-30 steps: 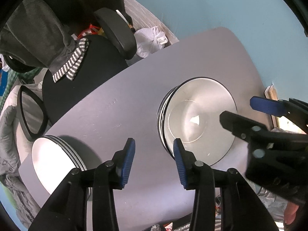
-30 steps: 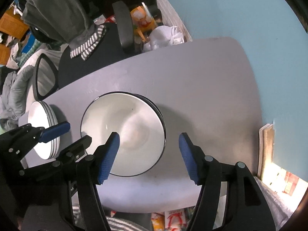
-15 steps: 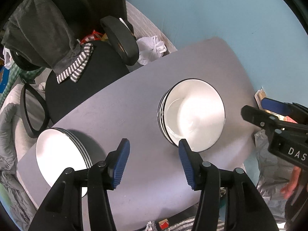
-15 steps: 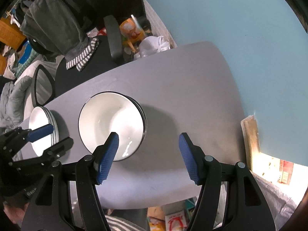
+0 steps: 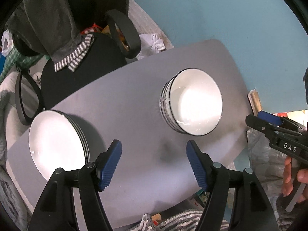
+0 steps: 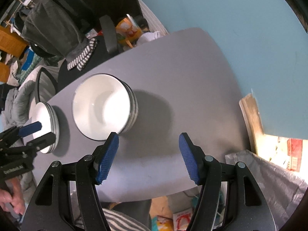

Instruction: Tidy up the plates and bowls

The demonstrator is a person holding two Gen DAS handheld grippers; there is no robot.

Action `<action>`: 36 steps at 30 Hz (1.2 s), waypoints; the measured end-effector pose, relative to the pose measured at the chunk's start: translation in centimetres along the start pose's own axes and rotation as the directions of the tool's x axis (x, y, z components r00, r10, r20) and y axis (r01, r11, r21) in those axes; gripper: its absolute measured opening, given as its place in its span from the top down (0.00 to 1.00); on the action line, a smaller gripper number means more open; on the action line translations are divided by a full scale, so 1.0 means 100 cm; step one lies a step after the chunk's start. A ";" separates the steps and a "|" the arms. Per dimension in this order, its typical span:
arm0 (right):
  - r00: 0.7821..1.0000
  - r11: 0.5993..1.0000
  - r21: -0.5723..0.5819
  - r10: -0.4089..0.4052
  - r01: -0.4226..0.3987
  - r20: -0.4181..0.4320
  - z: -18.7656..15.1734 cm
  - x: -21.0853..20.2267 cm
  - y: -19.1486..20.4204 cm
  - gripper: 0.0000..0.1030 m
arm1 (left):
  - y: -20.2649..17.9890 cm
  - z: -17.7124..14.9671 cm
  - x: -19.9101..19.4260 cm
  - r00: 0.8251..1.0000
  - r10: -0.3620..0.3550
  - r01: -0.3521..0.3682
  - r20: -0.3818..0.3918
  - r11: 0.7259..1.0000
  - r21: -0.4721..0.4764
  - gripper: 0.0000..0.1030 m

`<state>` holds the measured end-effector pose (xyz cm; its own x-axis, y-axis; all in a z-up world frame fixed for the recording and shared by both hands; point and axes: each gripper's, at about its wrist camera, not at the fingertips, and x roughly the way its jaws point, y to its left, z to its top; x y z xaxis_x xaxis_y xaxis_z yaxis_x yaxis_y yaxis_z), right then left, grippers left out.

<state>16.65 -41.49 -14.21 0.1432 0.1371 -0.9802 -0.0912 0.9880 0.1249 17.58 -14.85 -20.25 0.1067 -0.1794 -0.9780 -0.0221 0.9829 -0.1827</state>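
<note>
A stack of white bowls with black rims (image 5: 192,104) (image 6: 104,105) stands in the middle of the grey table (image 5: 134,100) (image 6: 182,86). A stack of white plates (image 5: 55,142) (image 6: 45,123) sits at the table's left end. My left gripper (image 5: 154,162) hangs above bare table between the two stacks; its jaws are opening and nothing is between them. My right gripper (image 6: 148,156) is open and empty over bare table, just right of the bowls. Each gripper also shows at the edge of the other's view.
A black office chair (image 5: 82,71) draped with a grey garment (image 5: 48,19) stands behind the table. A blue wall (image 6: 240,28) runs along the right. Bags and clutter lie on the floor past the table's edges (image 6: 269,177). A hand (image 5: 292,175) holds the right gripper's handle.
Both grippers have pulled up and back from the bowl stack, which now looks smaller and stands free. The left gripper's jaws have spread wider. The plate stack has come fully into the left view.
</note>
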 end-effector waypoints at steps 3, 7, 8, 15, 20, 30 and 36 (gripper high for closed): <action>1.000 1.000 0.007 0.005 -0.005 -0.004 -0.003 0.004 -0.003 0.38 | 0.003 -0.003 0.004 1.000 0.006 -0.006 -0.012 1.000 -0.005 0.31; 1.000 1.000 0.006 0.009 -0.009 -0.013 -0.003 0.010 -0.006 0.38 | 0.002 -0.002 0.010 0.999 0.013 -0.013 -0.030 1.000 -0.005 0.31; 1.000 1.000 0.007 0.013 -0.013 -0.016 -0.002 0.012 -0.006 0.38 | 0.000 -0.001 0.012 0.999 0.015 -0.015 -0.033 1.000 -0.003 0.29; 0.999 1.000 0.004 0.023 -0.023 -0.025 0.002 0.020 -0.008 0.38 | -0.012 0.010 0.016 0.999 0.019 -0.018 -0.040 1.000 0.020 0.22; 0.999 0.999 -0.017 0.030 -0.031 -0.041 0.011 0.029 -0.003 0.38 | -0.016 0.021 0.023 0.999 0.020 -0.020 -0.051 1.000 0.015 0.20; 0.994 0.997 -0.045 0.065 -0.069 -0.089 0.031 0.055 0.010 0.37 | -0.018 0.044 0.050 0.995 0.040 -0.040 -0.093 0.999 0.001 0.20; 0.990 0.995 -0.033 0.094 -0.098 -0.106 0.044 0.069 0.010 0.37 | -0.018 0.052 0.065 0.992 0.052 -0.054 -0.114 0.998 -0.012 0.20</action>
<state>21.93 -39.22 -20.20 0.0287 0.2208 -0.9749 -0.1375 0.9669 0.2150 23.45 -17.58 -25.76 -0.0083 -0.1311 -0.9913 -0.0400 0.9906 -0.1307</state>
